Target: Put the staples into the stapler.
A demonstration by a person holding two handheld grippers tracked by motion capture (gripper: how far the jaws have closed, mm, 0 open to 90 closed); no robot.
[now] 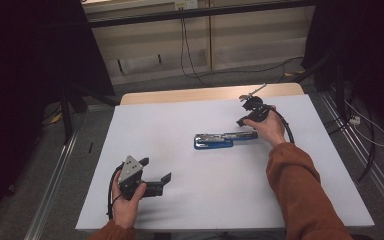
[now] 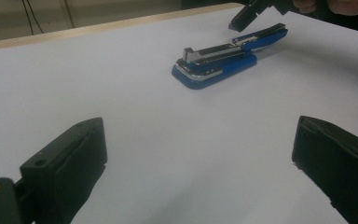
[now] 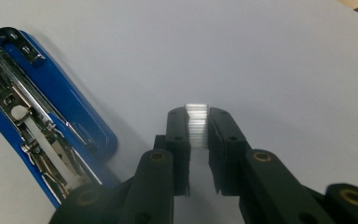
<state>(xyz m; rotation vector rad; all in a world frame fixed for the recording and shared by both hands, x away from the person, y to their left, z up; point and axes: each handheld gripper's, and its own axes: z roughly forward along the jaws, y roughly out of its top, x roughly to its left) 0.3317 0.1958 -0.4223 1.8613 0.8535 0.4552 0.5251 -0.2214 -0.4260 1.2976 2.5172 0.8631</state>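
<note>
Just beside the opened blue stapler lying mid-worktop, the right gripper pinches a strip of staples, while the left gripper rests wide apart near the front edge.

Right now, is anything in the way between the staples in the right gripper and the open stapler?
Nothing visible. The right gripper is shut on a strip of staples just beside the blue stapler, whose lid is swung open, magazine exposed. Only bare white table lies around them.
</note>
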